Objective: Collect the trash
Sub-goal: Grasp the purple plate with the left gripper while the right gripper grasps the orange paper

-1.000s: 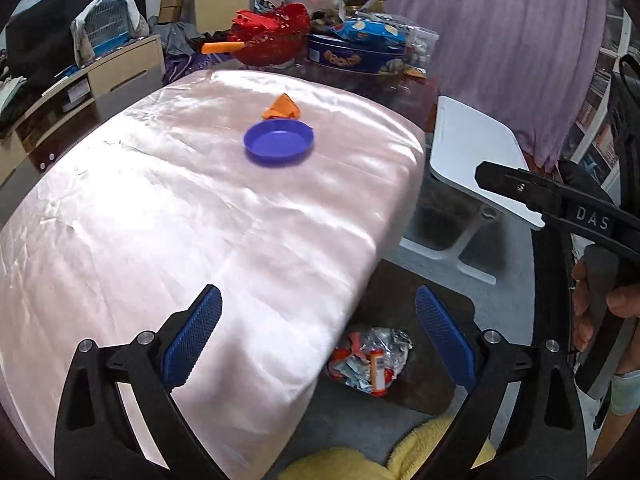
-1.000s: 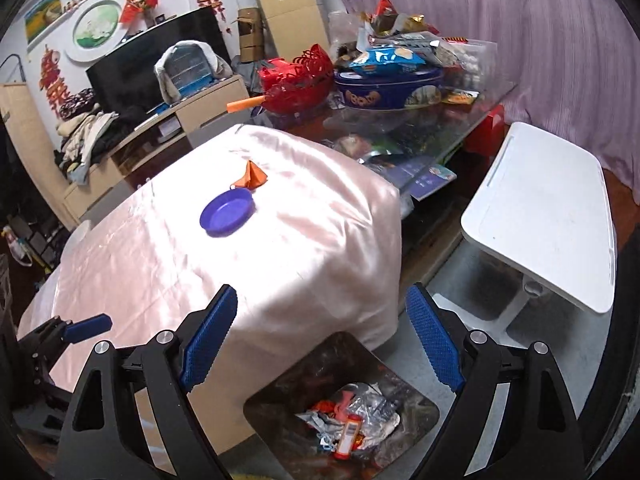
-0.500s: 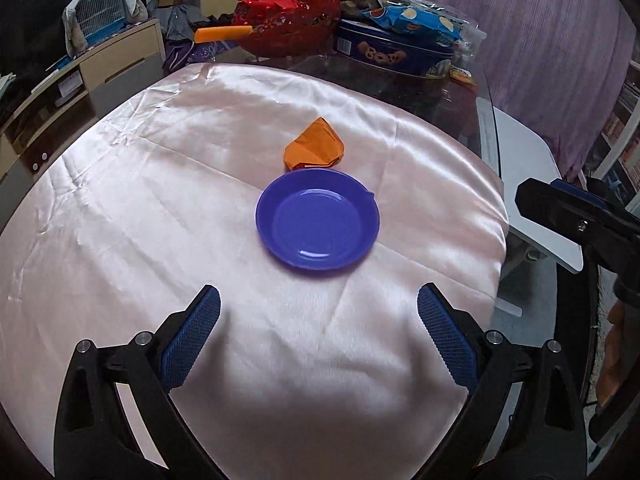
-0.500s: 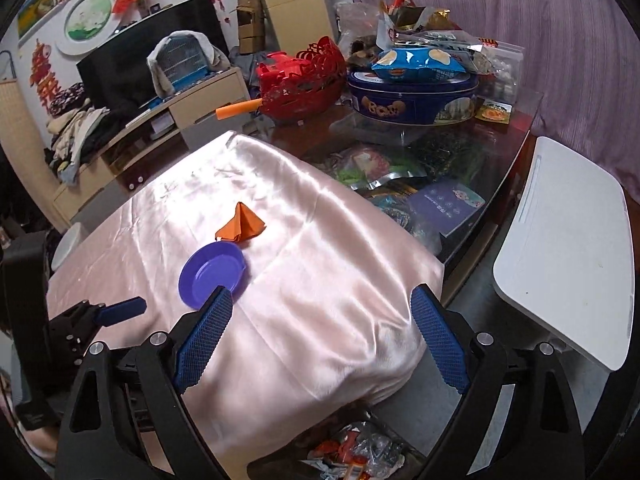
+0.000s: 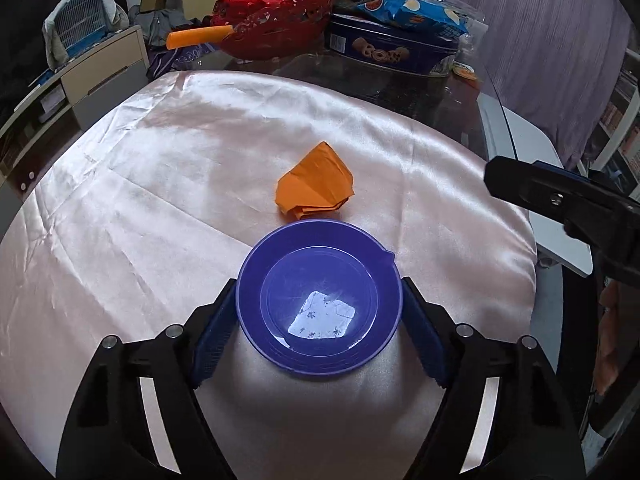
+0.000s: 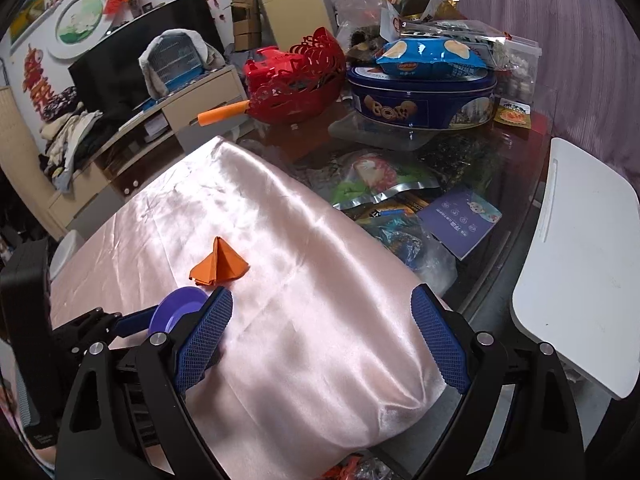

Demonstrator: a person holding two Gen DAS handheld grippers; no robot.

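Centrally, on a shiny pink satin cloth [image 5: 160,208] that covers the table, lies a piece of folded orange paper [image 5: 316,182], crumpled into a loose cone. Just in front of it, almost touching, sits a round blue plastic plate [image 5: 320,300], its inside bare but for a bright patch of reflected light.

Around the plate is the left gripper [image 5: 320,324], its jaws closing, one blue pad on each side of the rim; whether the pads already press on the plate cannot be told. To the right is the right gripper [image 6: 322,340], its jaws spread wide with nothing between them, hanging over the cloth near the table edge.

Beyond the cloth, the far end of the dark glass table is crowded: a red cut-out basket [image 6: 300,80], a round blue biscuit tin [image 6: 420,100] with a blue snack bag [image 6: 428,56] on top, and loose packets. A white folding table [image 6: 580,260] stands to the right.
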